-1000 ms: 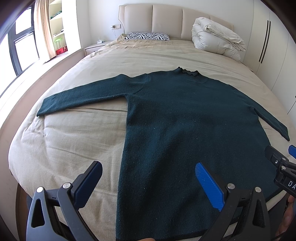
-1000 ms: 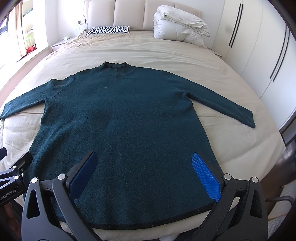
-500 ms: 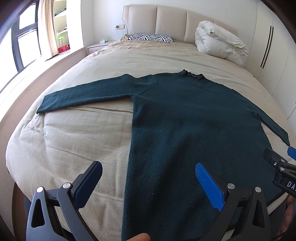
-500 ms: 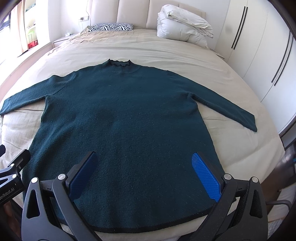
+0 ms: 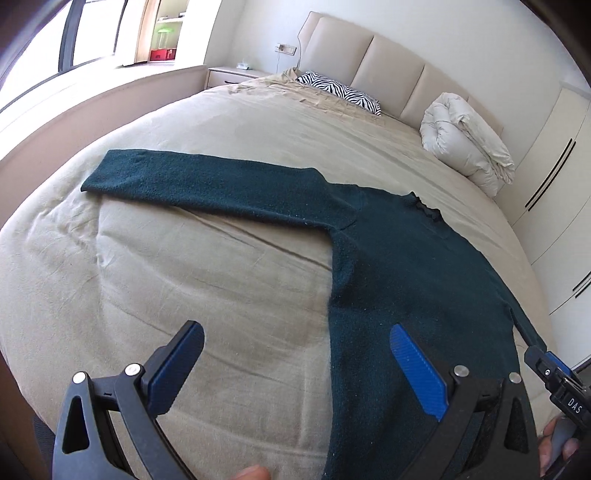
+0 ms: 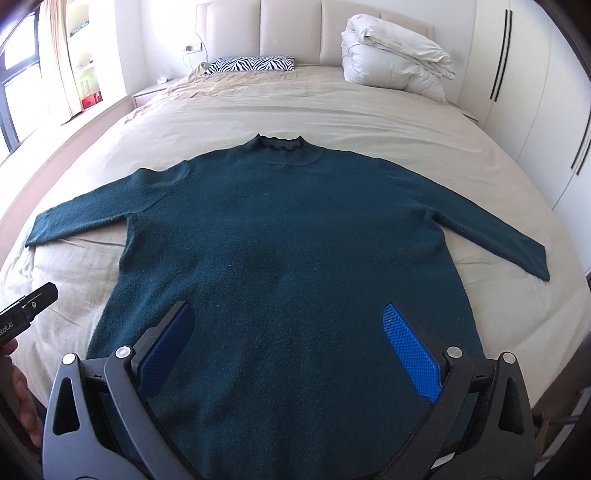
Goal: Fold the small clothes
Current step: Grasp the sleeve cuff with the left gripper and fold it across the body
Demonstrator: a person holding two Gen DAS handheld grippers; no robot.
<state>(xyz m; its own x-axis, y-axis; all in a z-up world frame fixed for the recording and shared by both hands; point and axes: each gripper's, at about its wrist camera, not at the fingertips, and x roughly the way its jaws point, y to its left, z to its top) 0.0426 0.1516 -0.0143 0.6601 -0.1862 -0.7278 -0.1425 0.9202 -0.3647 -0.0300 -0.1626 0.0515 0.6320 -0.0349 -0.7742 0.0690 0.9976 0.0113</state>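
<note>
One dark green sweater (image 6: 295,258) is lying flat on the bed (image 6: 369,110). Its long way is running from the foot of the bed up toward the headboard (image 6: 291,29). The neck (image 6: 279,144) is pointing at the headboard, and the bottom edge is sitting at the near end, under the tongs. Its two sleeves are sticking out to the sides. The left sleeve (image 5: 207,181) is lying straight across the sheet toward the window side. The right sleeve (image 6: 491,229) is slanting down toward the closet (image 6: 546,92) side.

The right tongs (image 6: 288,350) are hanging over the lower part of the sweater. They are spread wide and holding nothing. The left tongs (image 5: 295,365) are also spread wide and holding nothing. One blue pad (image 5: 177,365) is hanging over bare sheet, and the other is over the sweater's left side edge.

At the head of the bed there is one zebra pillow (image 6: 251,64) and one rolled white blanket (image 6: 395,62). A bit of a hand (image 5: 554,446) is showing at the low right edge of the left view.
</note>
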